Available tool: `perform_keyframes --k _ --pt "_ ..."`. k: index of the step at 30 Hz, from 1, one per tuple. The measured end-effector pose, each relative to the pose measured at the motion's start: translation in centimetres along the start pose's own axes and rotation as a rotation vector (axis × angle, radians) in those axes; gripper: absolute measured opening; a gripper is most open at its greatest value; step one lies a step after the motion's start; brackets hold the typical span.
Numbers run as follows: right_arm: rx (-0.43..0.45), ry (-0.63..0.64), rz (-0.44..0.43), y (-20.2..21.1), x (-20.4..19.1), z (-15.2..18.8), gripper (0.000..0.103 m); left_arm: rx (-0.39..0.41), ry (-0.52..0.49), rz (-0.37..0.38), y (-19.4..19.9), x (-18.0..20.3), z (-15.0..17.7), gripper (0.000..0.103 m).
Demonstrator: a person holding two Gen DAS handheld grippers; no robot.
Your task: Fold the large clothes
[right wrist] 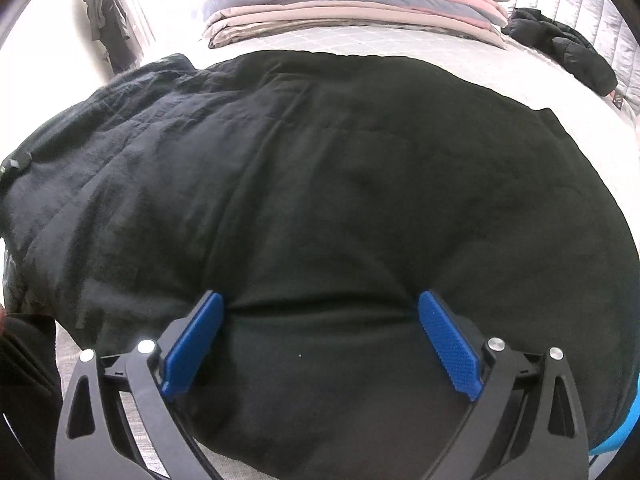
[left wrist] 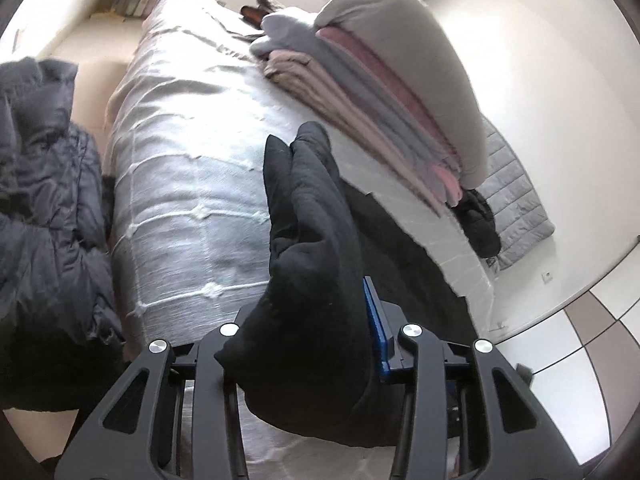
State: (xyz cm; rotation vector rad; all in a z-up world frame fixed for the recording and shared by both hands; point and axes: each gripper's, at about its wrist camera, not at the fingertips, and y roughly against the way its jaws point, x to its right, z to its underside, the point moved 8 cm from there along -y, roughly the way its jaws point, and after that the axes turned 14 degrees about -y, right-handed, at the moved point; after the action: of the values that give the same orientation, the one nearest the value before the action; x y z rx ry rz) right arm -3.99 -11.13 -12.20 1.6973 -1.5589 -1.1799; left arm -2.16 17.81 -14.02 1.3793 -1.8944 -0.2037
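Observation:
A large black padded garment point(right wrist: 320, 184) lies spread on the white bed point(right wrist: 400, 46). In the left wrist view my left gripper point(left wrist: 320, 320) is shut on a thick fold of this black garment point(left wrist: 312, 240) and holds it raised above the bed point(left wrist: 180, 160); only one blue pad point(left wrist: 376, 320) shows. My right gripper point(right wrist: 320, 336) is open, its blue pads point(right wrist: 192, 344) pressed down on the garment's near edge, with the cloth bulging between them.
A stack of folded pink, grey and beige clothes point(left wrist: 380, 80) sits at the bed's far side, also in the right wrist view point(right wrist: 352, 4). A small black jacket point(right wrist: 560, 48) lies beside it. A dark puffy coat point(left wrist: 44, 200) hangs at the left. Tiled floor point(left wrist: 580, 340) is at right.

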Motion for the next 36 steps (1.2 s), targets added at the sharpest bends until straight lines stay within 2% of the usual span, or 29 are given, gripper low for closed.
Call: perform_keyframes --k 8,10,11,13,16,17,19,24,27,28,30,32,33,35,36 --pt "-0.009 -0.009 -0.006 0.2 0.2 -0.1 0.094 0.066 -0.078 0.076 1.7 7.2 -2.6 0.034" --pt "-0.042 -0.044 -0.047 0.6 0.5 -0.4 0.094 0.07 -0.109 0.094 1.5 9.5 -3.3 0.033" --pt "-0.06 -0.105 -0.12 1.2 0.9 -0.7 0.094 0.071 -0.129 0.107 1.4 11.1 -3.6 0.033" --pt "-0.098 -0.286 -0.349 2.6 1.8 -1.6 0.094 0.072 -0.178 0.135 1.1 14.6 -4.2 0.033" --pt "-0.163 -0.591 -0.749 4.7 4.5 -3.2 0.094 0.073 -0.275 0.179 0.6 20.8 -4.3 0.033" --pt "-0.166 -0.655 -0.834 5.4 5.9 -3.8 0.094 0.071 -0.3 0.197 0.3 22.7 -4.1 0.033" --pt "-0.153 -0.723 -0.924 6.6 8.6 -4.7 0.094 0.062 -0.354 0.236 -0.5 26.9 -3.3 0.033" --pt "-0.078 -0.838 -1.03 9.0 15.9 -6.0 0.094 0.0 -0.481 0.354 -5.0 37.5 0.8 0.033" --pt "-0.033 -0.935 -1.108 9.4 21.0 -5.8 0.095 -0.096 -0.536 0.418 -9.8 42.6 5.4 0.033" --pt "-0.031 -0.972 -1.139 9.0 22.5 -5.5 0.095 -0.152 -0.56 0.431 -12.2 44.1 7.8 0.033" --pt "-0.052 -1.028 -1.16 7.7 24.6 -4.5 0.095 -0.262 -0.584 0.44 -16.0 45.3 11.7 0.033" --pt "-0.089 -1.071 -1.198 6.0 25.7 -3.3 0.095 -0.414 -0.617 0.419 -20.2 45.6 16.8 0.033" --pt "-0.098 -1.081 -1.179 5.5 26.1 -2.8 0.095 -0.443 -0.628 0.417 -21.0 45.6 18.2 0.034" --pt "-0.105 -1.09 -1.198 4.9 26.6 -2.3 0.095 -0.426 -0.682 0.4 -21.2 45.9 19.7 0.037" --pt "-0.108 -1.087 -1.216 5.0 26.7 -2.2 0.095 -0.419 -0.71 0.397 -21.0 46.2 19.8 0.042"
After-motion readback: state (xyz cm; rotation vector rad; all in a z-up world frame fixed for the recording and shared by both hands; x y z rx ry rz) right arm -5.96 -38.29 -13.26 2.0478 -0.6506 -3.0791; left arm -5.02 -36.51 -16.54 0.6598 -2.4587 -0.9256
